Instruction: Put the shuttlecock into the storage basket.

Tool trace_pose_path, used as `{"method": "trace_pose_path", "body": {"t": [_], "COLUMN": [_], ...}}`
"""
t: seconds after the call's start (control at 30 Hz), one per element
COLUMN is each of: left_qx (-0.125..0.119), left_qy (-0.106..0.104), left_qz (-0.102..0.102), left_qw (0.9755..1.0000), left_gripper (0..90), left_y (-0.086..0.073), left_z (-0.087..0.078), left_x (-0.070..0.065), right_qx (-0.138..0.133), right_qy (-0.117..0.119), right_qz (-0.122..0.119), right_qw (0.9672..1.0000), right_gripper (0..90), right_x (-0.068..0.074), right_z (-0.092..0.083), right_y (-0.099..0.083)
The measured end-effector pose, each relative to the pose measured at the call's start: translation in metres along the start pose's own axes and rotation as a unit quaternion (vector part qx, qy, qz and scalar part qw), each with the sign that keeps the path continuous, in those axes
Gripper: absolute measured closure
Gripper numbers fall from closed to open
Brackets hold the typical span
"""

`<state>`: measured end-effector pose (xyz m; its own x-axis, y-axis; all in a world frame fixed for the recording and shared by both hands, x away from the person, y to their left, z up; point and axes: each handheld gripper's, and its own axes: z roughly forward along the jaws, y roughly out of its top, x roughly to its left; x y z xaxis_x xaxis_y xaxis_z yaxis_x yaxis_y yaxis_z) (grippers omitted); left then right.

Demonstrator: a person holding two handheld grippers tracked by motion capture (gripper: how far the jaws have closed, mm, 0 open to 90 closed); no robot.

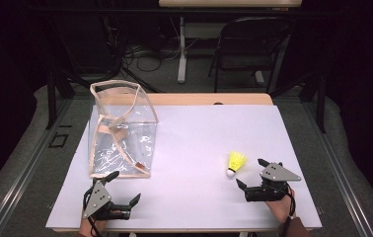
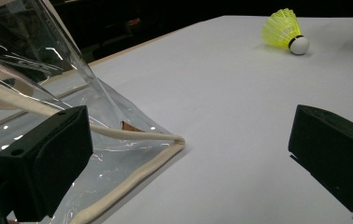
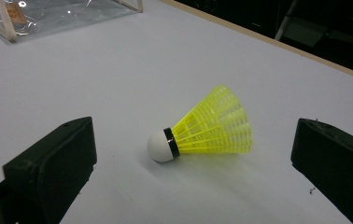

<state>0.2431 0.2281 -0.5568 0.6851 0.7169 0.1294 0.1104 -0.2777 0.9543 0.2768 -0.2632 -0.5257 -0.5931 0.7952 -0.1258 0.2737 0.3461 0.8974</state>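
A: The shuttlecock (image 1: 235, 163) is seen lying on its side toward the counter's (image 1: 194, 133) right edge, just ahead of the right gripper (image 1: 254, 178), whose jaws are spread wide with nothing between them.

B: Open white surface is left between it and the clear plastic bag (image 1: 120, 131) at the far left corner. The left gripper (image 1: 123, 190), jaws apart and empty, is held at the near edge, beside the bag.

A: In the right gripper view, a yellow lattice skirt, black band and white rounded cap are shown. In the left gripper view, the bag's cream cord trim (image 2: 137, 172) is made out.
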Motion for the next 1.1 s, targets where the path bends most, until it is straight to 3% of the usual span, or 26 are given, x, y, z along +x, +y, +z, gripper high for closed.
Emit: {"method": "trace_pose_path", "body": {"t": [0.7,1.1], "left_qx": [0.000,-0.001], "left_qy": [-0.003,-0.004], "left_qz": [0.001,0.000], "left_qw": [1.0000,1.0000], "left_gripper": [0.0,0.0], "left_y": [0.000,0.001], "left_z": [0.002,0.002], "left_x": [0.000,0.001], "right_qx": [0.022,0.038], "right_qy": [0.005,0.022], "right_qz": [-0.001,-0.004], "right_qw": [0.9998,0.9991], "right_gripper": [0.0,0.0], "right_x": [-0.010,-0.016], "right_z": [0.005,0.012], "right_y": [0.017,0.029]}}
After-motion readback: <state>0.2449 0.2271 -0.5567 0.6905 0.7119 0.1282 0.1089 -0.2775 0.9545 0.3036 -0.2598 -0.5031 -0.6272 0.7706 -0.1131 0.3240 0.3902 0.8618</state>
